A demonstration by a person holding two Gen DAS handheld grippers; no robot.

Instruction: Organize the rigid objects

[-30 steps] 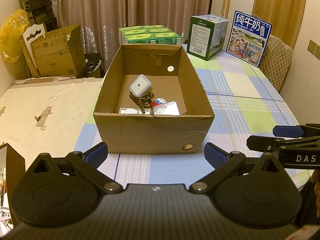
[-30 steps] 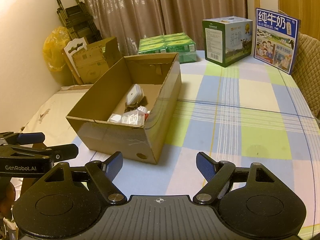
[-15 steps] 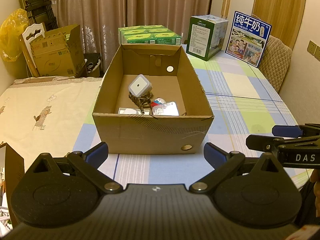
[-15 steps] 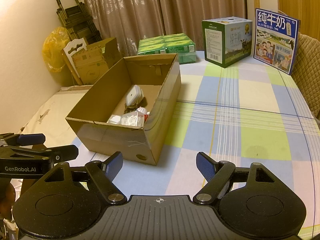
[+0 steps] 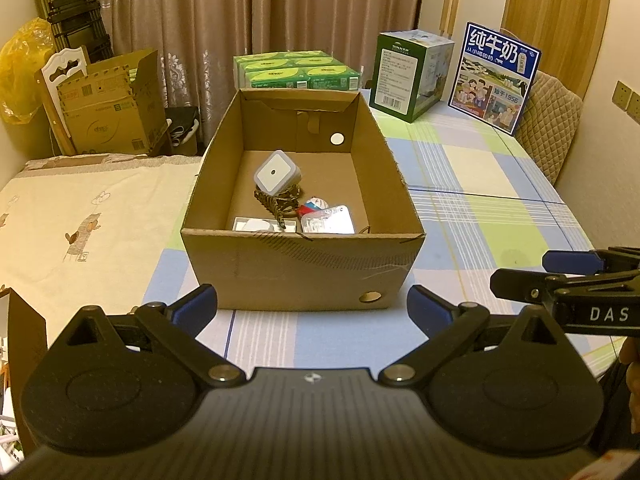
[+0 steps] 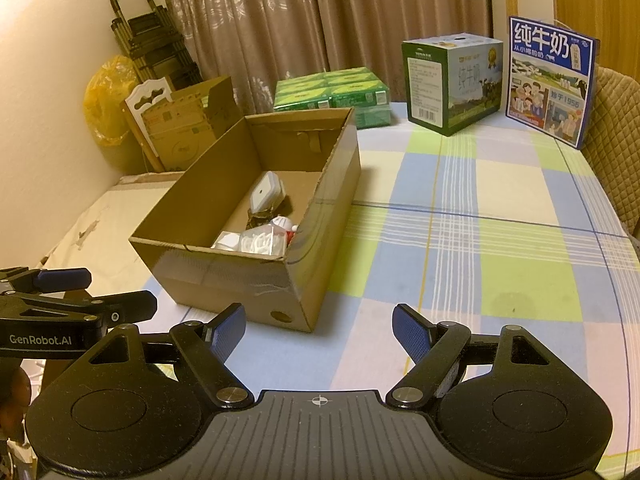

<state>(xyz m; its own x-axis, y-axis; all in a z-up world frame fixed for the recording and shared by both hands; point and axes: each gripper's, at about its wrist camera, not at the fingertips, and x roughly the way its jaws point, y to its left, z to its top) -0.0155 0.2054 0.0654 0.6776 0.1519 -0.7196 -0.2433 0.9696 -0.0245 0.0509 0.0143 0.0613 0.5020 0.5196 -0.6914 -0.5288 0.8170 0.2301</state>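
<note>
Nothing has moved since a second ago: both the left gripper (image 5: 312, 300) and right gripper (image 6: 319, 326) hover open and empty over the checked table (image 6: 500, 280), while small items (image 5: 298, 210) lie in the cardboard box (image 5: 300, 268).

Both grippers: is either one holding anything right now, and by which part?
Nothing is held. The left gripper and right gripper both stand open and empty, short of the cardboard box on the table.
</note>
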